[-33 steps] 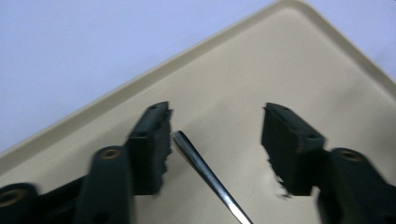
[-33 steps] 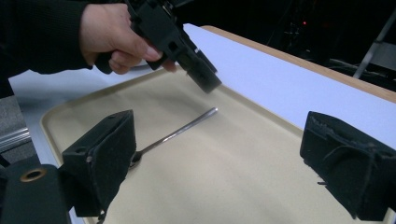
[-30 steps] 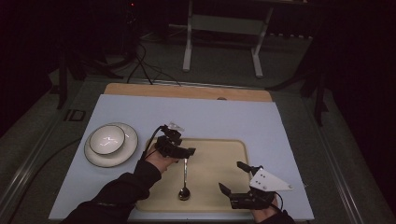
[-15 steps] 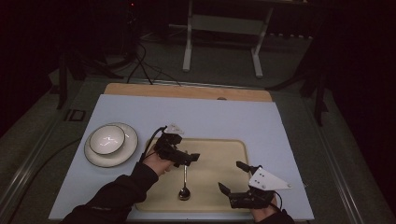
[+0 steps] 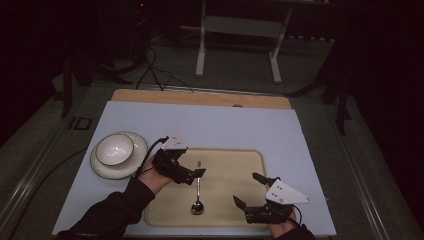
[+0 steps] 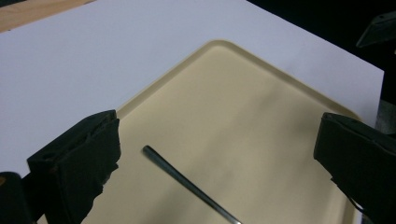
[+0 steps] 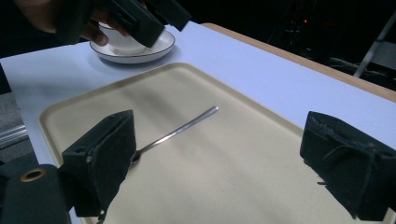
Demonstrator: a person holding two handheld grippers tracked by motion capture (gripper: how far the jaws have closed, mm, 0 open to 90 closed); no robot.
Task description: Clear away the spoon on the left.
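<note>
One white tabletop (image 5: 215,125) carries a beige tray (image 5: 240,165) and a bowl (image 5: 115,149) on a saucer (image 5: 100,167). Left gripper (image 5: 192,176) hovers wide-jawed beside the spoon (image 5: 198,189) handle, likely lining up a grasp; right gripper (image 5: 247,190) waits, jaws wide.

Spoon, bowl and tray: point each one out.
spoon (image 5: 198,180), high view, middle of its handle.
bowl (image 5: 115,149), high view, inside of the bowl on its plate.
tray (image 5: 235,167), high view, bare floor right of the spoon.
</note>
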